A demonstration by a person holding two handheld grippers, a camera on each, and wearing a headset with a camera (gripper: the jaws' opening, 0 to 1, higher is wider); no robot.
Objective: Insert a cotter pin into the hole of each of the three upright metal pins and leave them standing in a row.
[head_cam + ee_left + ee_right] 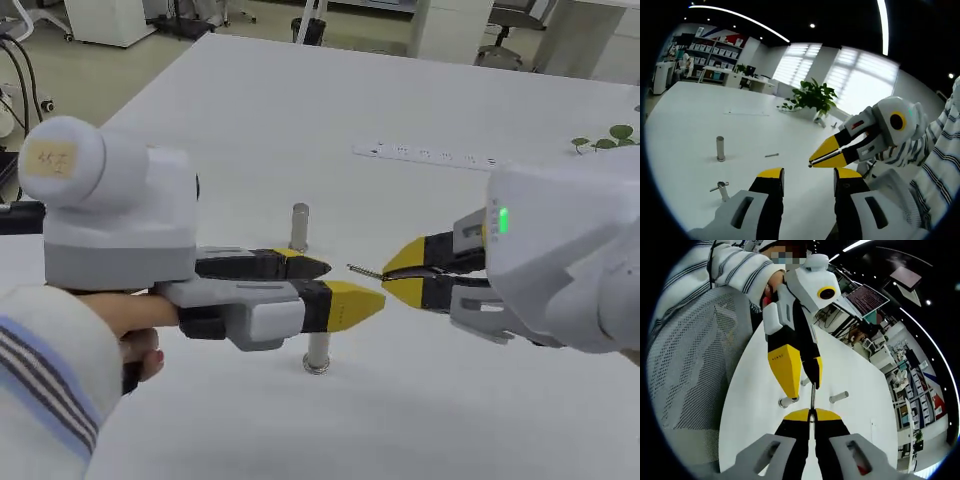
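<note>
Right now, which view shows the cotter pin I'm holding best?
The right gripper view: the cotter pin stands centered, clamped in the right gripper's jaws. The head view shows just its short tip; the left gripper view shows it side-on, small.

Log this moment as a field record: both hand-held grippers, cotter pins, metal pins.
left hand-held gripper: open, empty
right hand-held gripper: shut on a cotter pin, aimed at the left jaws
far metal pin: upright, no cotter pin seen in it
near metal pin: upright, top hidden behind the left hand-held gripper
low pin: seems to carry a crosswise cotter pin
loose cotter pin: flat on the table
</note>
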